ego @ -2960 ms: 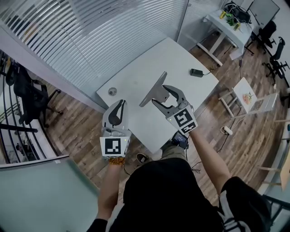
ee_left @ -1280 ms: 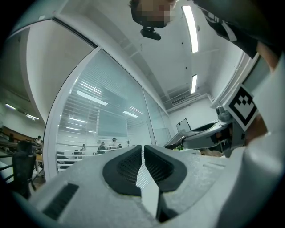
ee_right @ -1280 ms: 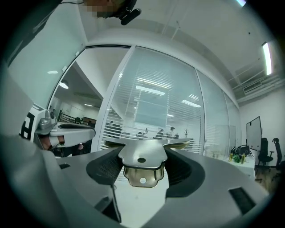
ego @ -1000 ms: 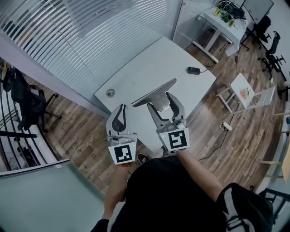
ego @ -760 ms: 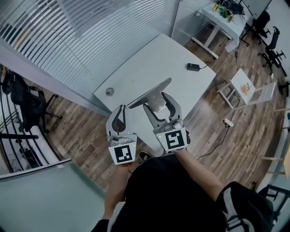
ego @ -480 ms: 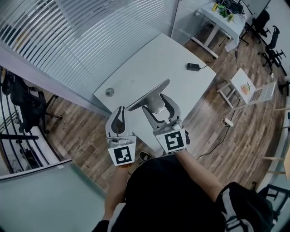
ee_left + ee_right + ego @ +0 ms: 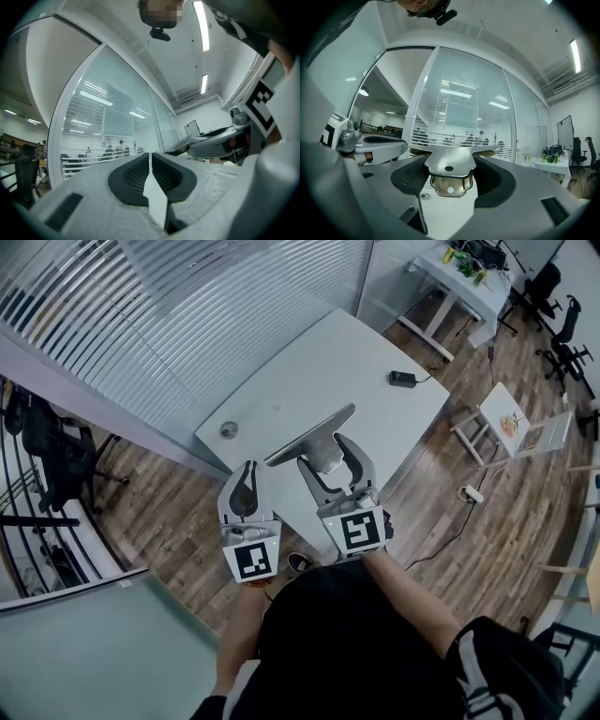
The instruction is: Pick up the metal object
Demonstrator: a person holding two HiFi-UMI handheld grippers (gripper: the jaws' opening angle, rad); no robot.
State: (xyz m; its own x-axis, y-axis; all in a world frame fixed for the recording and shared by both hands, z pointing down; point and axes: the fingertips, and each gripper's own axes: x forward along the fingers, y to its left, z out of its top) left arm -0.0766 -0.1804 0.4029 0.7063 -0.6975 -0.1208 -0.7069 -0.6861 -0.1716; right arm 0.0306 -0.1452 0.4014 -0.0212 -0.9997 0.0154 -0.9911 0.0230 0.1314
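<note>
The metal object (image 7: 310, 433) is a flat grey plate with a bent bracket under it. My right gripper (image 7: 327, 450) is shut on that bracket and holds the plate in the air above the near edge of the white table (image 7: 309, 362). In the right gripper view the bracket (image 7: 449, 161) sits clamped between both black pads, with the right gripper (image 7: 451, 174) closed around it. My left gripper (image 7: 246, 476) hangs to the left of it, shut with nothing between its pads. The left gripper view shows the left gripper (image 7: 150, 160) with its pads pressed together.
A small round disc (image 7: 228, 430) lies at the table's left corner and a black adapter (image 7: 403, 379) with a cable lies near its right edge. Glass walls with blinds stand behind the table. A folding stool (image 7: 514, 432) stands on the wooden floor at the right.
Over three seconds my right gripper has drawn the metal object back toward my body and turned it flatter. In the last half second both grippers have barely moved.
</note>
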